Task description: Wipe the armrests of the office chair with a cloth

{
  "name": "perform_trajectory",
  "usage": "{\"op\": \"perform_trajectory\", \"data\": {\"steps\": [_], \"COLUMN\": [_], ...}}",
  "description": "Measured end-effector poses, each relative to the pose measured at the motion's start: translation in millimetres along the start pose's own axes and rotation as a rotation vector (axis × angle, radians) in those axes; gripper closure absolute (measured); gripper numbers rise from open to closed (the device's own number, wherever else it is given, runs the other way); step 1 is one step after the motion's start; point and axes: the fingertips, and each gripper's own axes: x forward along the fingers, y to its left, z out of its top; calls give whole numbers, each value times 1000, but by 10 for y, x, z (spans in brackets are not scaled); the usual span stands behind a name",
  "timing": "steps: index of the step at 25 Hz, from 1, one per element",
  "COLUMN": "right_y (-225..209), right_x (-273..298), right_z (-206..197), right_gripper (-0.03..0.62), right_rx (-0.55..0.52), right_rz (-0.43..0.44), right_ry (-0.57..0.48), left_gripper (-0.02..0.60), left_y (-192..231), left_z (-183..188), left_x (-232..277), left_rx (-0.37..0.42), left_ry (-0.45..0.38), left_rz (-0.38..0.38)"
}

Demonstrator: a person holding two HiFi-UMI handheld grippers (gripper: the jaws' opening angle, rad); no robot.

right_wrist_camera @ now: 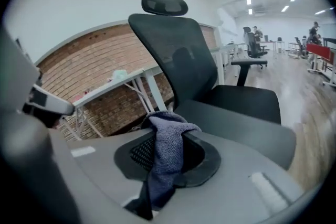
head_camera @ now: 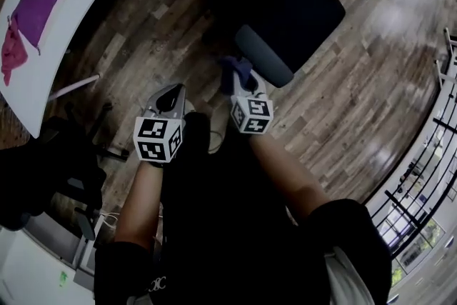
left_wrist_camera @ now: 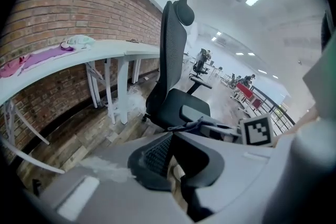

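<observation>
Head view: the right claw (head_camera: 241,82) holds a dark blue cloth (head_camera: 235,69) just beside the grey near armrest (head_camera: 263,53) of the black office chair (head_camera: 300,7).

Left gripper view: the left claw (left_wrist_camera: 176,160) is empty, its jaws narrowly apart.

Right gripper view: the cloth is pinched between the jaws and hangs down, with the armrest just ahead.

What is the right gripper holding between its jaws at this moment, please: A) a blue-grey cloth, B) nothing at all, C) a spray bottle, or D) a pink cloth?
A: the right gripper view shows the right gripper with its jaws closed on a blue-grey cloth, which hangs down between them.
</observation>
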Motion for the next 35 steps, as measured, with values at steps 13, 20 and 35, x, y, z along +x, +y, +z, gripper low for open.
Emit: {"op": "perform_trajectory", "data": {"steps": [13,20,35], "right_y": [-1050,-1490,-1349], "right_x": [-825,-1106,-1331], "right_z": [1699,1897,1912], "right_gripper": [523,523,523], "right_rx": [-365,-334,-289], "right_rz": [220,177,114], "right_ry": [-147,-144,-119], "left_gripper": [575,575,575], "left_y": [-1439,-2097,-2008], "left_z": [1190,1699,1711], "left_x": [857,1018,1028], "left_rx": [-5,86,83], "left_ry": [-107,-161,-190], "left_rz": [-38,-110,-207]}}
